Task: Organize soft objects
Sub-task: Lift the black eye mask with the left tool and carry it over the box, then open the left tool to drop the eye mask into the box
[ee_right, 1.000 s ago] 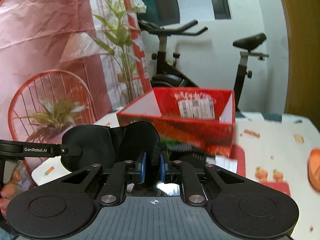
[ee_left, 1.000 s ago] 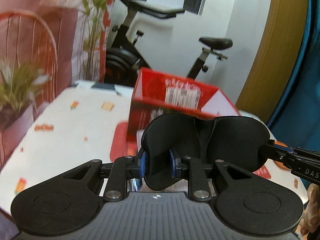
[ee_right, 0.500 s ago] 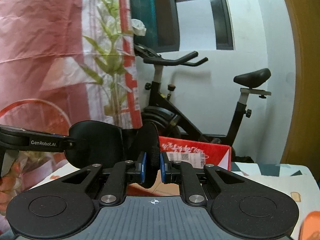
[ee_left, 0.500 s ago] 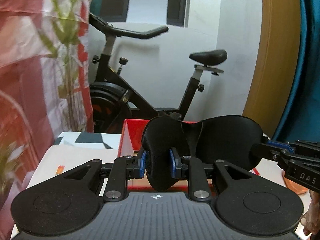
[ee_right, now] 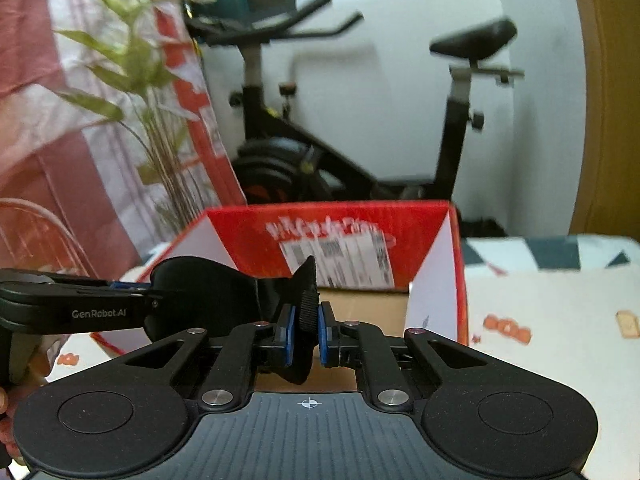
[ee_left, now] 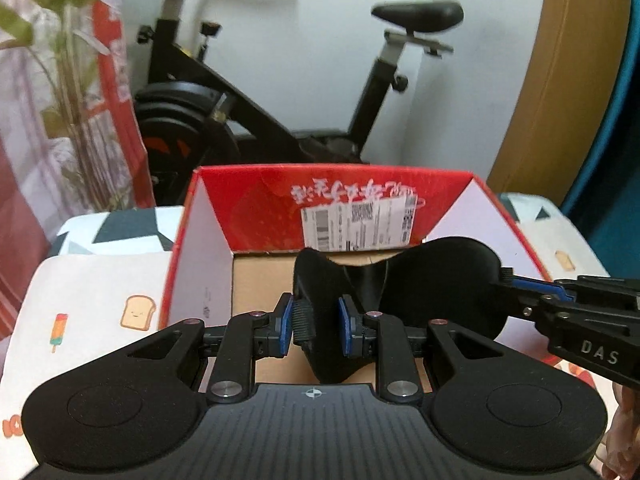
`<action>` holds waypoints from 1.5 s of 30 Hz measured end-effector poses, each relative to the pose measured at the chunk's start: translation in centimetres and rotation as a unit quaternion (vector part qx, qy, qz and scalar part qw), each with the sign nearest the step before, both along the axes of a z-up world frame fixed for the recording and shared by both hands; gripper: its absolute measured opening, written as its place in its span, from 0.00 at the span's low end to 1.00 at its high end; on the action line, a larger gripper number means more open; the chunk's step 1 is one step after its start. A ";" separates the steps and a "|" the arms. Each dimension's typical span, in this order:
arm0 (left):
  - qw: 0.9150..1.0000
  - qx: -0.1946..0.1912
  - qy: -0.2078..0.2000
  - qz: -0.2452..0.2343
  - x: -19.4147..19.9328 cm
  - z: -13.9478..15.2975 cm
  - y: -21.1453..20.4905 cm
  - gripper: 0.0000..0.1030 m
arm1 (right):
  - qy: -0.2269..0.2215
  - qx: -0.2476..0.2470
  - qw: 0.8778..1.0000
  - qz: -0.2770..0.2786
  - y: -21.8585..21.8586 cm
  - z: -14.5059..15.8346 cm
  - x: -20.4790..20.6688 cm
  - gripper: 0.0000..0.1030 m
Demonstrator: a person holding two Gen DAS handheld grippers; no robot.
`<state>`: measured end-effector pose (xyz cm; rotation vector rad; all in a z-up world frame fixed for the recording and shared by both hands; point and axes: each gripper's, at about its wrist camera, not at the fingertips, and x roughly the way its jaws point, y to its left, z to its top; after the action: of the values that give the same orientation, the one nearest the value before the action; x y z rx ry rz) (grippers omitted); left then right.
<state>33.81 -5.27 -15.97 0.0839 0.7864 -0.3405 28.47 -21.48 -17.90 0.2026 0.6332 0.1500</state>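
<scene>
A black padded eye mask (ee_left: 432, 280) hangs stretched between both grippers above the open red cardboard box (ee_left: 260, 208). My left gripper (ee_left: 316, 324) is shut on the mask's left lobe, which bulges out between the blue pads. From the right, my right gripper (ee_left: 505, 280) pinches the other lobe. In the right wrist view, the right gripper (ee_right: 307, 328) clamps the mask's thin edge, its jaws closing tighter on it. The mask (ee_right: 208, 292) runs left to the left gripper (ee_right: 149, 294). The box (ee_right: 340, 224) lies just ahead, its brown floor showing.
The box stands on a table (ee_left: 92, 300) covered with a white cloth printed with toast and ice lollies. A black exercise bike (ee_left: 240, 120) stands behind the table by the white wall. A leafy plant (ee_right: 132, 72) and a red patterned curtain are at the left.
Both grippers have carried the mask forward toward the red box. The box has gone from low and partly hidden to open in front of me, with its inside in view.
</scene>
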 end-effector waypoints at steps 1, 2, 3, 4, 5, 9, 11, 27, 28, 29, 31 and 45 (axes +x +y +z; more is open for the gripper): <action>1.000 0.003 0.008 -0.002 0.5 -0.2 -0.1 0.24 | 0.012 0.000 1.000 0.001 -0.1 -0.4 0.6 0.10; 1.000 0.005 0.019 -0.003 1.0 -0.4 -0.1 0.24 | 0.024 -0.004 1.000 0.001 0.0 -0.6 1.1 0.10; 0.999 0.007 0.033 -0.004 1.4 -0.7 -0.1 0.24 | 0.037 -0.010 0.999 0.001 0.1 -0.9 1.6 0.10; 0.999 0.010 0.046 -0.006 1.8 -1.1 -0.2 0.24 | 0.050 -0.008 0.999 0.002 0.1 -1.0 2.1 0.10; 0.999 0.014 0.052 -0.009 1.9 -1.4 -0.3 0.24 | 0.063 -0.002 0.998 0.003 0.0 -1.2 2.4 0.10; 0.998 0.025 0.061 -0.012 2.6 -2.2 -0.4 0.24 | 0.109 0.013 0.994 0.003 0.2 -1.9 4.1 0.09; 0.998 0.024 0.065 -0.012 3.1 -2.5 -0.3 0.24 | 0.121 0.007 0.993 0.006 0.4 -2.2 4.7 0.09; 1.000 0.013 0.015 -0.003 1.8 -0.6 0.6 0.24 | 0.189 0.012 0.982 -0.022 0.5 -4.2 5.8 0.13; 1.000 0.012 0.010 -0.002 1.6 -0.3 0.7 0.25 | 0.189 0.004 0.982 -0.023 0.5 -4.0 5.8 0.15; 1.000 0.010 0.005 0.000 1.3 0.0 0.8 0.25 | 0.186 -0.002 0.982 -0.023 0.6 -3.7 5.6 0.19; 1.000 0.006 -0.002 0.001 0.6 0.6 1.0 0.31 | 0.176 -0.023 0.984 -0.024 0.8 -3.1 5.2 0.27; 0.998 -0.019 -0.056 0.012 -9.3 2.0 4.6 0.52 | 0.007 0.002 1.000 -0.006 -0.5 1.4 -5.1 0.56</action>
<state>24.55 -0.68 -13.97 0.0582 0.6692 -0.3248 23.36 -21.94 -16.50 0.2111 0.6450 0.1380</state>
